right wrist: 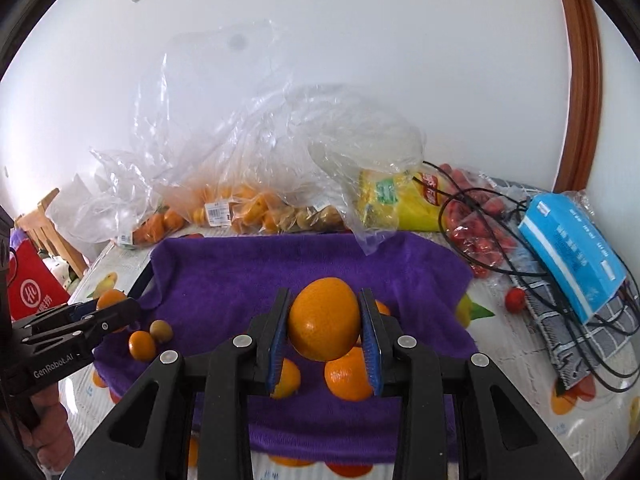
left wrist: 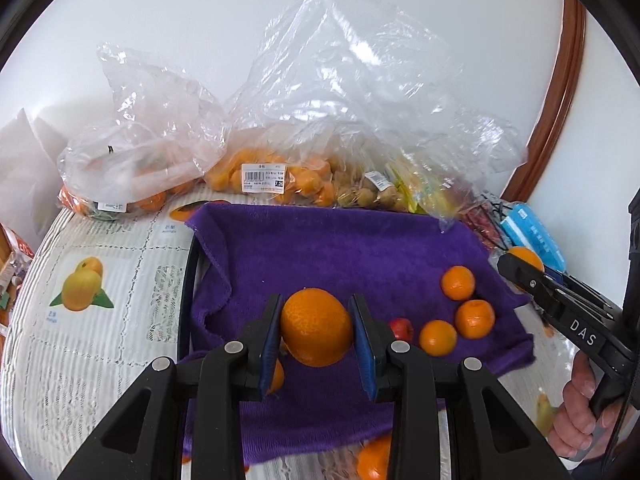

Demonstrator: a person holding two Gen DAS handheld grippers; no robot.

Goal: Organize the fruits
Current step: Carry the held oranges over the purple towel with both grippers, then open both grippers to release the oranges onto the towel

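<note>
Worktop (left wrist: 100, 344) carries a purple towel (left wrist: 340, 256) over its middle; clear plastic bags of fruit (left wrist: 280, 176) line the far edge. Left gripper (left wrist: 316, 330) pinches a large orange (left wrist: 316, 326), held above the towel's near part. Right gripper (right wrist: 325, 322) clamps a second orange (right wrist: 324, 318), also above the towel. Three small oranges (left wrist: 458, 282) and a small red fruit (left wrist: 402, 328) sit loose near the towel's right edge.

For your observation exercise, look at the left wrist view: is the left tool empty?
No, the left tool is shut on an orange, pressed between its two blue pads.
</note>
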